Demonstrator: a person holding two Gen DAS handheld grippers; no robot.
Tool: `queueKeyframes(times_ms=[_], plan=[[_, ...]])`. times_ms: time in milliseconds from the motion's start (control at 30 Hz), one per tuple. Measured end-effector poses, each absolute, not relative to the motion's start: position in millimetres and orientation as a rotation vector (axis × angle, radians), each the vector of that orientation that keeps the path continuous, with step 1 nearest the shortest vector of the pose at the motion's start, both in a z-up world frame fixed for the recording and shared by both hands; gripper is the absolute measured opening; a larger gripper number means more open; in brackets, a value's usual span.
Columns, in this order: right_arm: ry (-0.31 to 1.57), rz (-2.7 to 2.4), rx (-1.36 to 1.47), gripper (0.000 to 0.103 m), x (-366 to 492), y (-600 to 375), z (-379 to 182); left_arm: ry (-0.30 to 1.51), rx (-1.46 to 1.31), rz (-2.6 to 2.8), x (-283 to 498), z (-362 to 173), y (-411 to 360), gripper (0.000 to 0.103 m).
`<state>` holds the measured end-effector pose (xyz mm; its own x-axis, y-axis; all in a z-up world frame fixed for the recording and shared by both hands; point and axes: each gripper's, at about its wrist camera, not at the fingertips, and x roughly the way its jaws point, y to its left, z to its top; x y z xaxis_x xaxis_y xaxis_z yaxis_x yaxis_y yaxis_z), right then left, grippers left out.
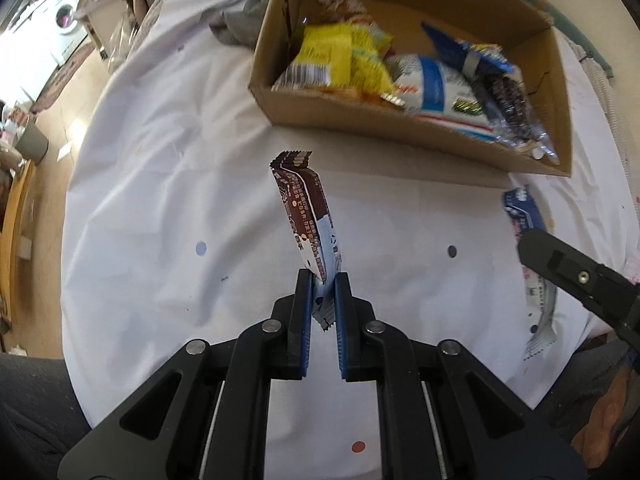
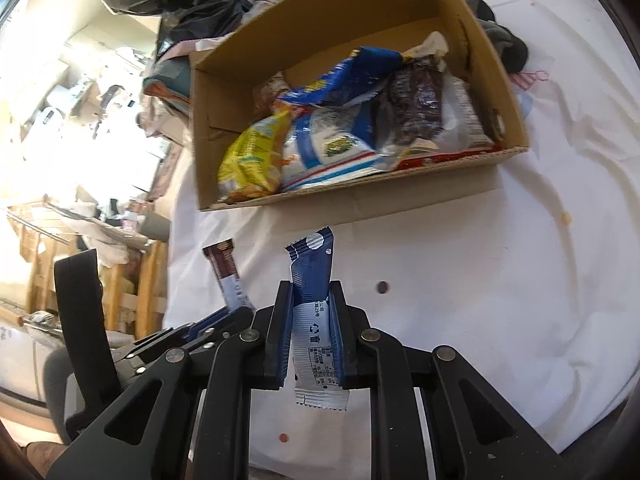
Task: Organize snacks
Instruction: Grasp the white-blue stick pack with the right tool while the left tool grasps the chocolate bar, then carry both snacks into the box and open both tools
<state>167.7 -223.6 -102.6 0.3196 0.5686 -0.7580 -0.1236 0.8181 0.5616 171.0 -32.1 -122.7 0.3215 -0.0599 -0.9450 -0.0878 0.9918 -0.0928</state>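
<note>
Left wrist camera sat just behind the left gripper [image 1: 324, 280], looking steeply down onto the white-covered bench [image 1: 160, 200], close above it. Right wrist camera sat likewise behind the right gripper [image 2: 310, 288], angled less steeply. Both views faced the cardboard box [image 1: 400, 128] at the bench's far side (shared ground: box, cloth, coloured dots). Each view caught the other gripper at its edge.
</note>
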Motion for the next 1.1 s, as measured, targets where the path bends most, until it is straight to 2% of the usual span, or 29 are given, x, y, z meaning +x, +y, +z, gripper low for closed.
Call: queueKeyframes(times_ms=[200,567,733,1100], plan=[[1.138,0.507,0.447,0.018,168,-221,-95,1.177,-0.112,0.008,152,-104,-29,0.008],[1.131,0.492,0.411,0.018,164,-227,-101,1.082,-0.079,-0.018,161,-94,-35,0.008],[1.115,0.451,0.390,0.018,155,-238,-99,1.040,-0.102,-0.035,168,-74,-28,0.008],[0.894,0.470,0.520,0.018,151,-266,-55,0.958,-0.105,-0.052,178,-24,0,0.008]])
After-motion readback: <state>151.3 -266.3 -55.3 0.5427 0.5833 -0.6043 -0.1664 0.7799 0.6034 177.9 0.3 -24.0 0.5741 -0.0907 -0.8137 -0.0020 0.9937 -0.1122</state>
